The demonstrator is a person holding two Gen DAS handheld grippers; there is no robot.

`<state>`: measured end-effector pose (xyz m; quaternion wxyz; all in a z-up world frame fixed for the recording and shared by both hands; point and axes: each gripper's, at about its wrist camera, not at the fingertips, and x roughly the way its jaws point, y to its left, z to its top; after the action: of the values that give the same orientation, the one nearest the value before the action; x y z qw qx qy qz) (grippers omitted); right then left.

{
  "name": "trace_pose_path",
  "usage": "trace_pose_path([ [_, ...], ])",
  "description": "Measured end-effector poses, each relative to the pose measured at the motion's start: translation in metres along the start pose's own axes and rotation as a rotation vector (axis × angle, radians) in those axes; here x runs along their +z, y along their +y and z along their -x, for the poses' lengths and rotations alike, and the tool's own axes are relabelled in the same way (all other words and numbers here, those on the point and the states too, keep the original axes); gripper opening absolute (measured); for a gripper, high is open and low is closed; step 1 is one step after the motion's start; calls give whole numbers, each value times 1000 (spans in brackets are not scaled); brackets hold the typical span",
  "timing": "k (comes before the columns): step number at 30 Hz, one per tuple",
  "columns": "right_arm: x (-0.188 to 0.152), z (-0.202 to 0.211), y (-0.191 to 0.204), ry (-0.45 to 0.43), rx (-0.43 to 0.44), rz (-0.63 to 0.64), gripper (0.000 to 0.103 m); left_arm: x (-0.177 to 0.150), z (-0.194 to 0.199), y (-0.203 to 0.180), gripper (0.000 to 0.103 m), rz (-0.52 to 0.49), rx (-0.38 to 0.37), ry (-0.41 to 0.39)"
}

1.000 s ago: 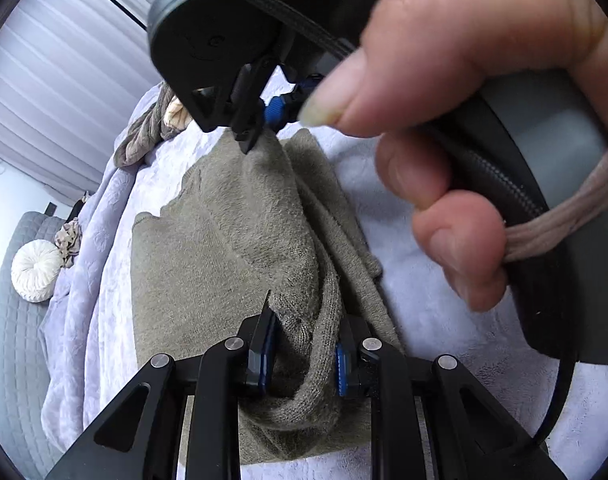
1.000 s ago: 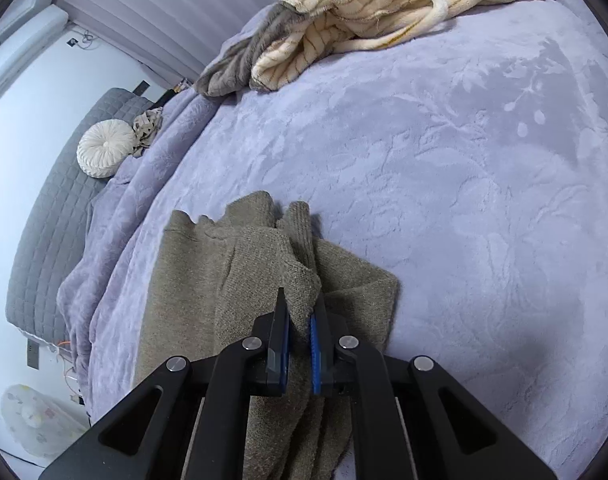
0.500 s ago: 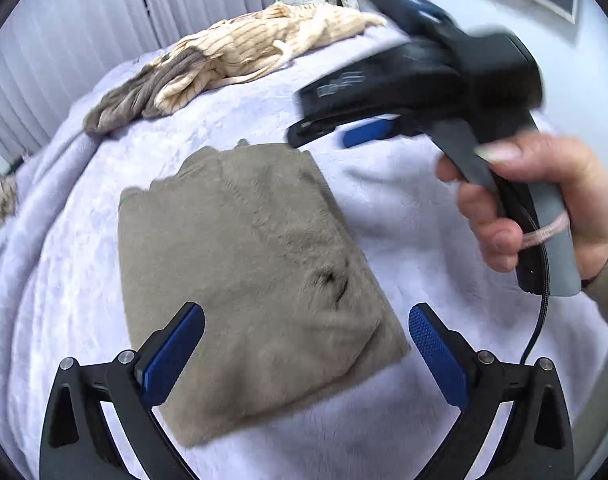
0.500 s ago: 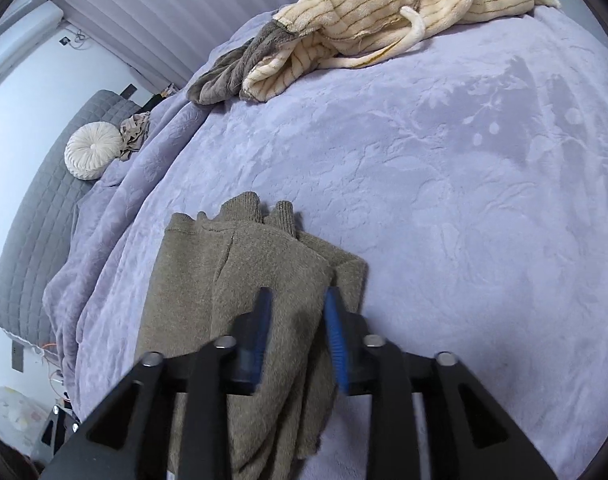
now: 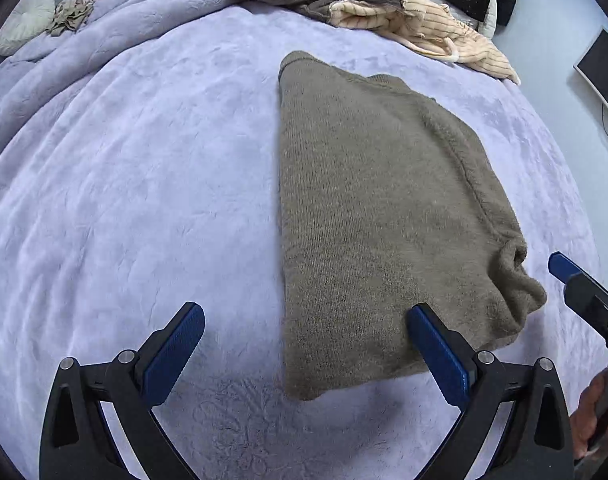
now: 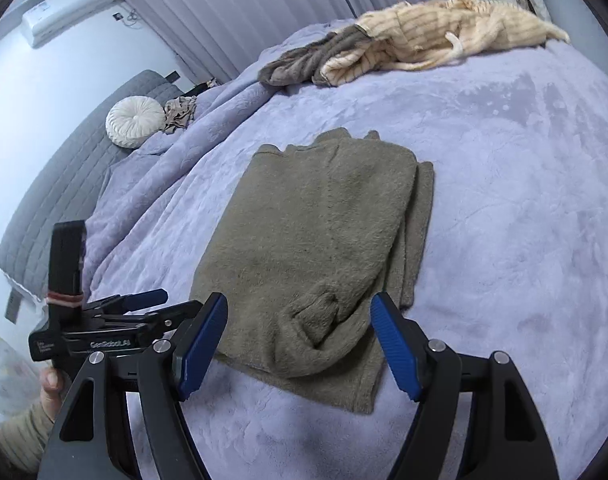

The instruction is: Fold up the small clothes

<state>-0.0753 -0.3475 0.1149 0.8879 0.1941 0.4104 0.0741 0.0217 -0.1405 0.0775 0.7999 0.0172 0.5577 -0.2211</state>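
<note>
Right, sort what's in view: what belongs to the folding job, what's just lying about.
Job:
- sweater, folded on the blanket
- left gripper, open
- right gripper, open
- striped garment, possibly next to fold

Lying about:
- round cushion
- crumpled cloth
- monitor

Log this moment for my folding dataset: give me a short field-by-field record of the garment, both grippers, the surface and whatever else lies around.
garment: olive-brown sweater, folded into a rough rectangle, lying flat
surface: lavender blanket on a bed
left gripper: open, holding nothing, its right finger at the sweater's near edge
right gripper: open, holding nothing, fingers either side of the sweater's bunched near end
unfolded pile: cream striped garment with a grey one, at the far edge
other: round white cushion on the grey side of the bed
</note>
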Motion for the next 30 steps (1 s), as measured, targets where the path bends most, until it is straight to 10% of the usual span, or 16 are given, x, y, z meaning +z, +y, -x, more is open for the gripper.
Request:
trace_pose_path([
  [3,-1,-25,13,82,-64,74,68,-5,-7,-7,102,-16,14,16],
  [5,-6,-44,3,181,-99,58,16,-2,-16,-3,102,-12,22,33],
  [6,-11,-45,-8,190,-94,25,9,-2,-18,-1,102,-7,23,44],
  [12,-51,-13,-61,112,5,-193,7,-11,-23,3,102,-21,25,71],
  [18,-34,12,-37,39,-20,-124,15,-2,8,-13,102,-72,14,-21],
  [22,-7,5,-25,-12,-79,-104,83,16,3,-18,102,-56,9,-24],
  [24,4,-10,-24,-4,-90,-103,79,22,-9,-19,102,-48,3,6],
  [28,1,-58,-32,163,-197,-70,19,20,-36,-18,102,-41,25,65],
  [30,-1,-50,-46,119,-145,-130,14,19,-37,-15,102,-32,4,76],
])
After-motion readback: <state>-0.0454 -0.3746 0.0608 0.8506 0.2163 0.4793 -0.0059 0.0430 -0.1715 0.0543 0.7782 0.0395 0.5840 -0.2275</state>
